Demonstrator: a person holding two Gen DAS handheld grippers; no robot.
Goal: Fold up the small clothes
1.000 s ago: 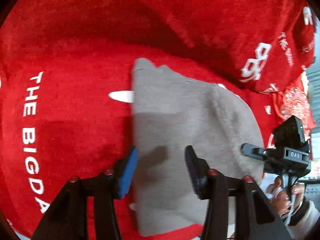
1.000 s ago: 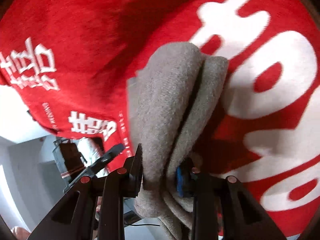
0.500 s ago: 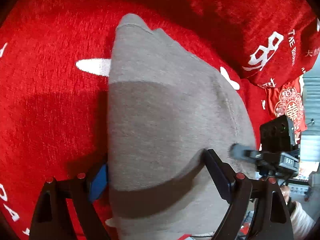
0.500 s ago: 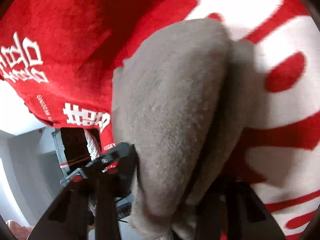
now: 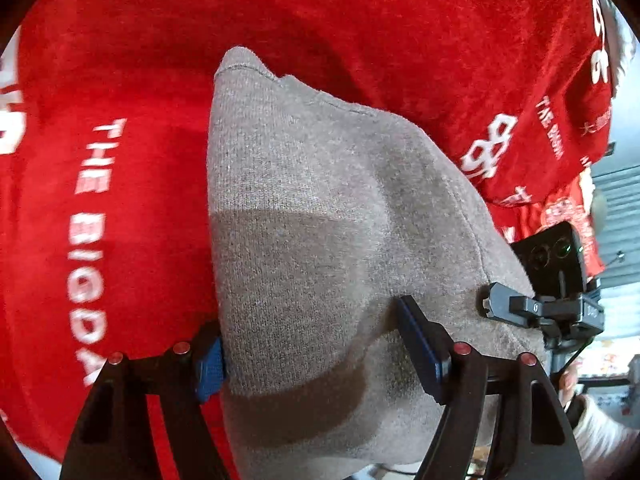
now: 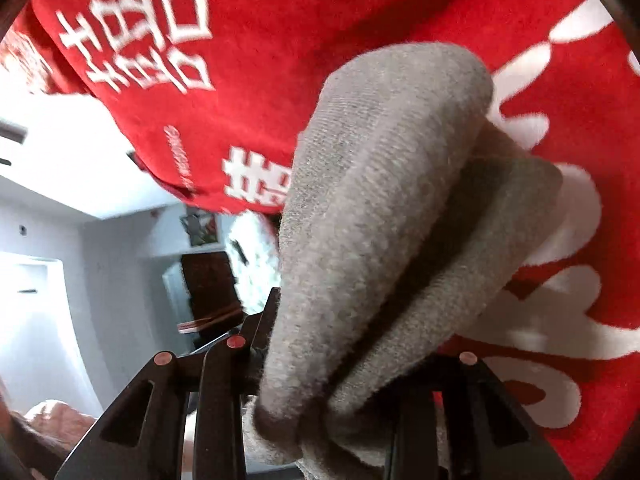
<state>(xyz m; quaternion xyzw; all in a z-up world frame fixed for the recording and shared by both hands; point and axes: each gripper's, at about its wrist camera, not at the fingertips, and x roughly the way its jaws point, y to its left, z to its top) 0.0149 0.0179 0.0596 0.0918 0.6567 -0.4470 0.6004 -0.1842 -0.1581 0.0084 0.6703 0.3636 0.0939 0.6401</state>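
A small grey knit garment (image 5: 320, 208) lies folded on a red blanket (image 5: 120, 80). My left gripper (image 5: 316, 356) is wide open, its blue-padded fingers (image 5: 210, 364) astride the near end of the garment, the cloth bulging between them. The right gripper's tip (image 5: 516, 308) shows at the garment's right edge. In the right wrist view the garment (image 6: 380, 208) is doubled over in two layers and fills the space between my right gripper's fingers (image 6: 256, 332); the fingertips are hidden by the cloth, so its state is unclear.
The red blanket (image 6: 580, 120) carries large white letters and characters. Its edge (image 6: 192, 184) drops off to a white room with a dark cabinet (image 6: 208, 280). A raised red fold (image 5: 460, 60) lies behind the garment.
The left gripper opened wider and closed in on the garment, then drew back slightly. The right gripper's jaws spread from a clear pinch, and the doubled cloth now bulges between them.
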